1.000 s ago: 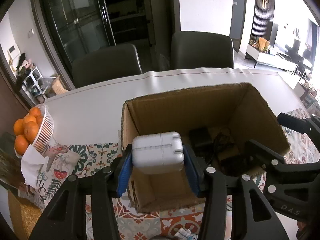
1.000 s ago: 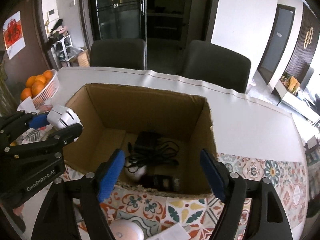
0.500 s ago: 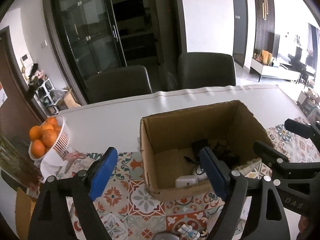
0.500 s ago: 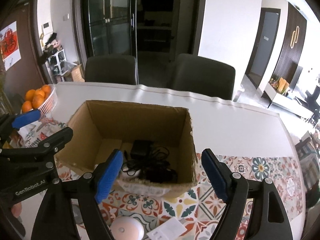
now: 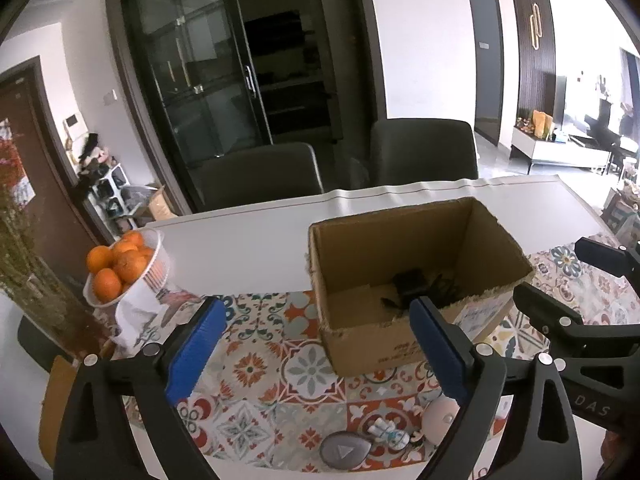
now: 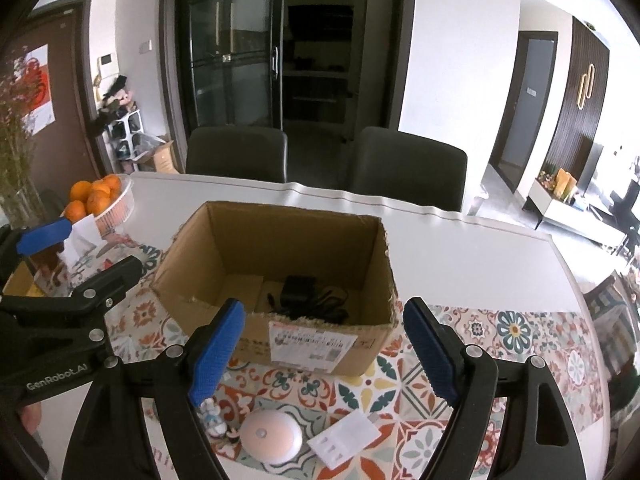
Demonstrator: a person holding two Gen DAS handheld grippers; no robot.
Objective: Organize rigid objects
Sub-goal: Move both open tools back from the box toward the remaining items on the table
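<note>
An open cardboard box (image 5: 384, 248) (image 6: 280, 240) stands on the patterned table mat, with a black charger and cable (image 5: 408, 284) (image 6: 300, 292) on its floor. My left gripper (image 5: 316, 344) hangs back from the box's near left corner. Its jaws are opening and nothing is between them. My right gripper (image 6: 323, 348) is open and empty in front of the box's labelled side. In front of it lie a round white puck light (image 6: 272, 436), a flat white piece (image 6: 346, 438) and a small figurine (image 6: 212, 412). A grey oval item (image 5: 344, 450) lies near the table edge.
A white basket of oranges (image 5: 128, 272) (image 6: 100, 200) stands at the left on the table. Two dark chairs (image 6: 236, 152) face the far side. Each gripper shows in the other's view: the left gripper (image 6: 78, 258) and the right gripper (image 5: 572, 284).
My left gripper let go of the white power adapter, which dropped into the box, and its jaws spread wide. Both grippers pulled back and up from the box.
</note>
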